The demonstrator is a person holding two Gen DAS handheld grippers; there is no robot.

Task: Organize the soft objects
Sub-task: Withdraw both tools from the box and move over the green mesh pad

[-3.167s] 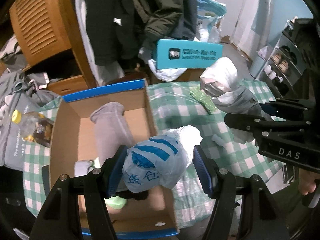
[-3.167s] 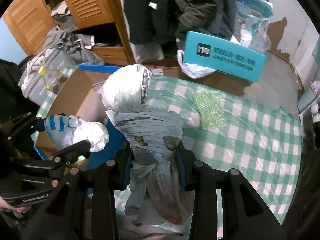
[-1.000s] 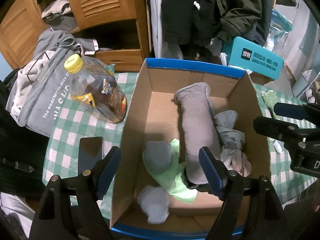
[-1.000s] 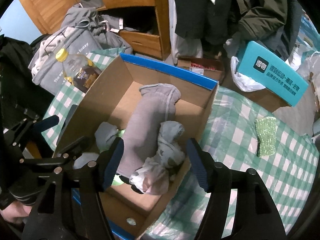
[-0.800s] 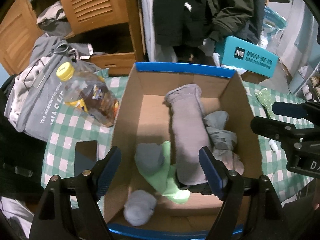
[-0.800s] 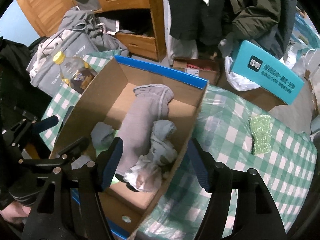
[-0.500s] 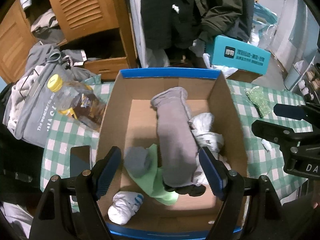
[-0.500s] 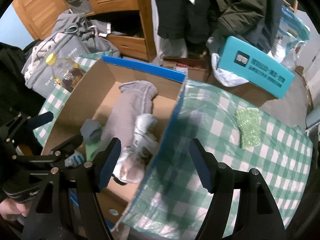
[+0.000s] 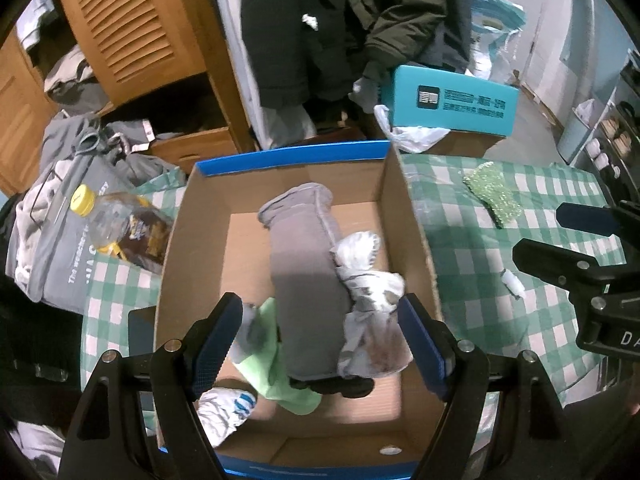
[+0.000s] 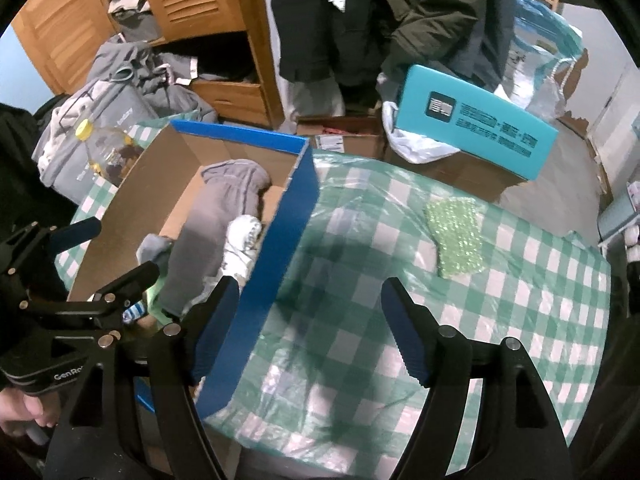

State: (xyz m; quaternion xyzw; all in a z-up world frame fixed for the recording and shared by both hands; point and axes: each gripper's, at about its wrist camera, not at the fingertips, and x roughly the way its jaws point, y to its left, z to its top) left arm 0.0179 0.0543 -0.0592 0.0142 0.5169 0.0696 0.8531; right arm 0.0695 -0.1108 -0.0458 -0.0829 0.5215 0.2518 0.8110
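Shifted sideways since a second ago: right tongs (image 10: 310, 330) now over the green-checked tabletop (image 10: 500, 320), just past the blue-edged wall of the cardboard box (image 9: 404, 216), with the pads (image 10: 404, 340) spreading apart and nothing between them. Left tongs (image 9: 320, 348) above the box interior, spread wide, gripping nothing. Dropped and lying inside the box: silver-grey tied bag bundle (image 9: 370, 304) against the right wall, touching the long grey fabric roll (image 9: 308, 288) that runs down the middle. White bag with blue stripes (image 9: 224, 412) near the front-left corner of the box, beside a light green cloth (image 9: 280, 380) and a small grey wad (image 9: 252, 332) partly behind the left pad. Outside the box, near the tabletop's left edge, a bottle with a yellow cap (image 9: 120, 224) on its side. Glittery green pad (image 10: 456, 236) flat toward the far right of the tabletop, well apart from the box. Teal carton (image 10: 476, 120) beyond the far edge, off the tabletop.
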